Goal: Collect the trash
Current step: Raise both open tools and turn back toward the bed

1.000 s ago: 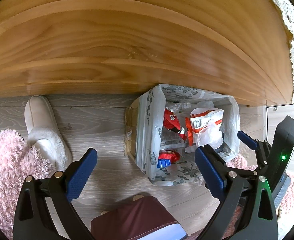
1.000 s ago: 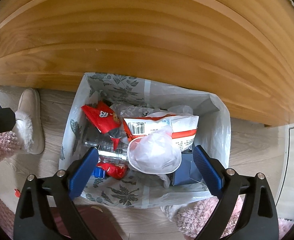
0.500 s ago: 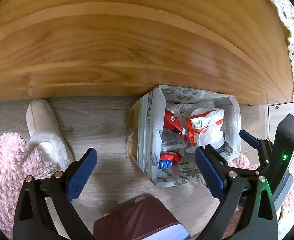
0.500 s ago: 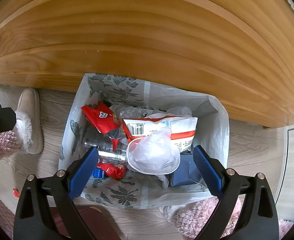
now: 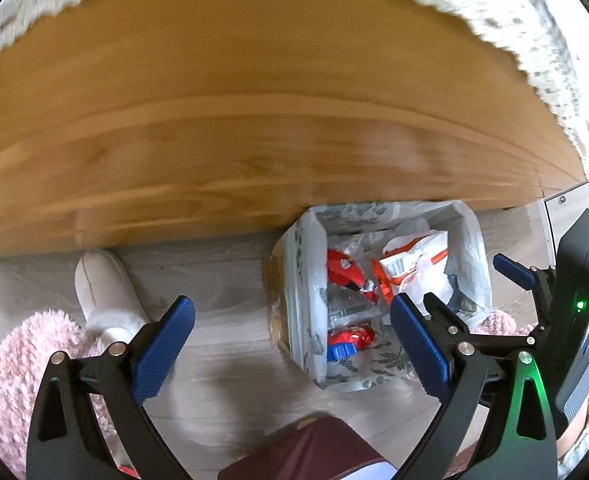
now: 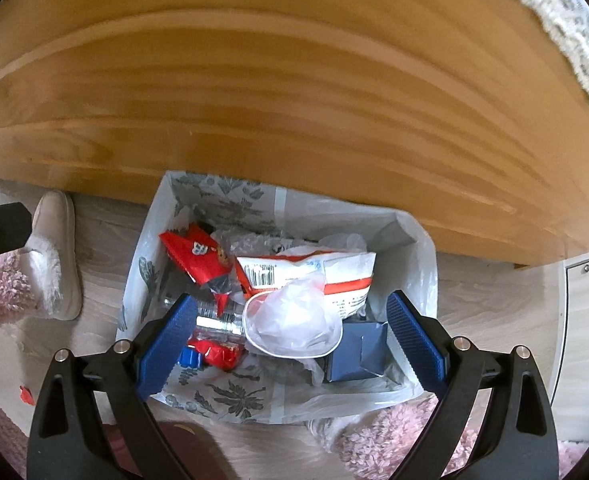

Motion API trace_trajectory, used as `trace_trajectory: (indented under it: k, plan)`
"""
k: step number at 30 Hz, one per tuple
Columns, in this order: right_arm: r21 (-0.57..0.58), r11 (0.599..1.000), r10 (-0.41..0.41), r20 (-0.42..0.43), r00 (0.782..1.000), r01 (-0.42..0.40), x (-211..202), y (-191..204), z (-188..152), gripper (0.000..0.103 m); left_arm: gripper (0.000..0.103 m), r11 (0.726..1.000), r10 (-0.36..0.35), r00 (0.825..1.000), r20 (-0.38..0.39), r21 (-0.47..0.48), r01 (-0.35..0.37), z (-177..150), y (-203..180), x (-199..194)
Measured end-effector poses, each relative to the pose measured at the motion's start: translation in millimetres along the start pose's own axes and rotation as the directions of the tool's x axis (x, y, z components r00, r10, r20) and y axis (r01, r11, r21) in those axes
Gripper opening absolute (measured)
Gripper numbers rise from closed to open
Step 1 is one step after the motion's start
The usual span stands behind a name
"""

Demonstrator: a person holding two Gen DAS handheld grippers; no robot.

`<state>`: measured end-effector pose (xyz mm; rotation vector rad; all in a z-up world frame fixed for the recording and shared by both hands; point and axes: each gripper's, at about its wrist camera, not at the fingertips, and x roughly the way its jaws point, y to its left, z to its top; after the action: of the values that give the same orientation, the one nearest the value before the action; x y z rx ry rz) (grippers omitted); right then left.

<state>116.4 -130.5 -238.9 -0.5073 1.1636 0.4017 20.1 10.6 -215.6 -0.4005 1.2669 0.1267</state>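
A trash box lined with a leaf-print plastic bag stands on the floor against a wooden table edge. Inside lie a red snack wrapper, a white and orange packet, a crumpled clear plastic bag, a dark blue box and a red-labelled bottle. My right gripper hangs open above the box with nothing between its fingers. My left gripper is open too, over bare floor left of the box, holding nothing. The right gripper's body shows at the right of the left wrist view.
The wooden tabletop fills the upper half, with a lace cloth along its far edge. A beige slipper and pink fluffy trousers are at the left. A maroon stool sits below. A small red scrap lies on the floor.
Both grippers have risen and pulled back a little, so more of the tabletop and its lace cloth shows and the box looks smaller. Both stay open and empty.
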Motion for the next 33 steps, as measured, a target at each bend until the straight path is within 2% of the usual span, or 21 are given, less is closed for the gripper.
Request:
trace_trajectory:
  k: [4, 7, 13, 16, 17, 19, 20, 22, 25, 26, 27, 29, 33]
  plan:
    - [-0.007, 1.0, -0.007, 0.055, 0.998, 0.007, -14.5, -1.1, -0.2, 0.091, 0.095, 0.999, 0.003, 0.998, 0.065, 0.043, -0.006, -0.6, -8.0, -14.6]
    - [-0.004, 1.0, -0.019, 0.1, 0.995, 0.019, -27.8, -4.2, -2.1, 0.091, 0.095, 0.994, 0.029, 0.989, 0.146, 0.103, -0.044, -0.5, -19.2, -29.2]
    - [0.055, 0.998, -0.037, 0.209, 0.977, 0.026, -58.5, -17.6, -4.6, 0.091, 0.095, 0.984, 0.011, 0.957, 0.29, 0.167, -0.062, -0.6, -34.9, -58.4]
    - [0.084, 0.996, -0.043, 0.284, 0.958, 0.02, -77.0, -24.6, -5.5, 0.091, 0.095, 0.979, -0.01, 0.936, 0.351, 0.195, -0.063, -0.8, -40.6, -72.3]
    - [0.091, 0.995, -0.054, 0.317, 0.947, 0.026, -85.7, -26.8, -5.5, 0.091, 0.095, 0.977, -0.014, 0.929, 0.369, 0.201, -0.066, -1.2, -41.6, -76.4]
    - [0.112, 0.993, -0.071, 0.383, 0.921, 0.03, -101.7, -32.5, -6.6, 0.091, 0.095, 0.972, -0.022, 0.902, 0.431, 0.219, -0.081, -2.3, -44.6, -88.8]
    - [0.119, 0.992, -0.075, 0.403, 0.912, 0.029, -106.8, -33.7, -6.7, 0.091, 0.095, 0.971, -0.023, 0.894, 0.448, 0.223, -0.086, -2.8, -45.2, -92.4]
    - [0.142, 0.99, -0.081, 0.458, 0.885, 0.017, -120.8, -39.4, -8.0, 0.091, 0.095, 0.966, -0.025, 0.863, 0.505, 0.234, -0.109, -3.7, -46.9, -103.6]
    - [0.178, 0.984, -0.104, 0.534, 0.839, 0.008, -139.6, -48.3, -9.6, 0.091, 0.095, 0.961, -0.026, 0.812, 0.583, 0.238, -0.14, -3.5, -49.9, -119.9]
    - [0.189, 0.982, -0.113, 0.562, 0.819, 0.006, -146.6, -52.2, -9.7, 0.091, 0.095, 0.961, -0.028, 0.803, 0.595, 0.238, -0.143, -3.6, -50.6, -124.3]
    - [0.197, 0.98, -0.121, 0.582, 0.804, 0.004, -151.1, -54.8, -9.3, 0.091, 0.095, 0.961, -0.03, 0.785, 0.618, 0.233, -0.146, -1.8, -50.5, -130.3]
    - [0.219, 0.976, -0.14, 0.623, 0.769, 0.001, -160.9, -61.4, -7.5, 0.091, 0.095, 0.963, -0.031, 0.761, 0.648, 0.224, -0.152, 1.7, -51.1, -139.5]
    - [0.249, 0.968, -0.183, 0.68, 0.71, 0.011, -177.1, -74.8, 2.2, 0.091, 0.095, 0.962, -0.033, 0.71, 0.704, 0.214, -0.167, 18.1, -58.9, -157.5]
